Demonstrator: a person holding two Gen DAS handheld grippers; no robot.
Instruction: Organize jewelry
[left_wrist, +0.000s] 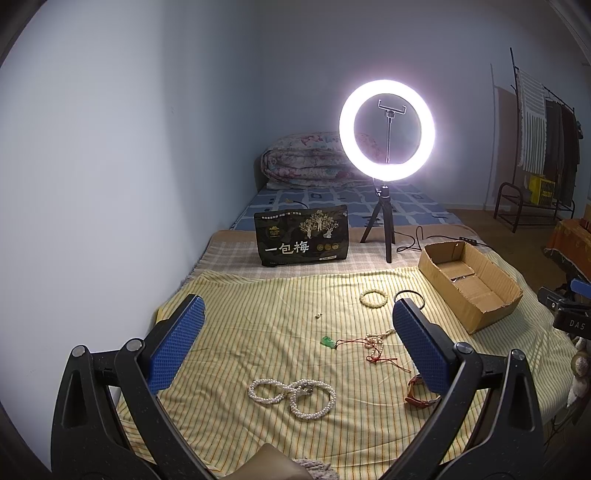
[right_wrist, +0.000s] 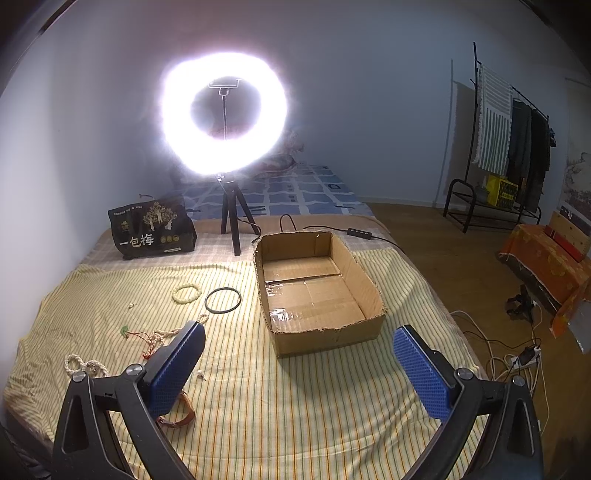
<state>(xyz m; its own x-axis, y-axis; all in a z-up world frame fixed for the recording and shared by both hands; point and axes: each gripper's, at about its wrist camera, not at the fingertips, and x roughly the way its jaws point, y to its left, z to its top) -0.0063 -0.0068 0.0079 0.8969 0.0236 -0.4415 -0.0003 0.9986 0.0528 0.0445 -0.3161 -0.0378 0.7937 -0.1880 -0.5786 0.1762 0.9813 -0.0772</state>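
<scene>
Jewelry lies scattered on a yellow striped cloth (left_wrist: 258, 332). A white pearl necklace (left_wrist: 291, 397) is coiled nearest, below my open left gripper (left_wrist: 295, 325). A green pendant on a red cord (left_wrist: 327, 341), a small bead string (left_wrist: 375, 341), a pale bead bracelet (left_wrist: 373, 297), a black ring bangle (right_wrist: 222, 300) and a brown strap watch (left_wrist: 419, 397) lie further right. The open cardboard box (right_wrist: 317, 291) holds nothing. My right gripper (right_wrist: 299, 350) hovers open in front of the box, empty.
A lit ring light on a tripod (left_wrist: 386, 131) and a black snack bag (left_wrist: 303, 236) stand at the back of the bed. Cables (right_wrist: 517, 362) run across the wooden floor right of the bed, near a clothes rack (right_wrist: 509, 147). A wall bounds the left side.
</scene>
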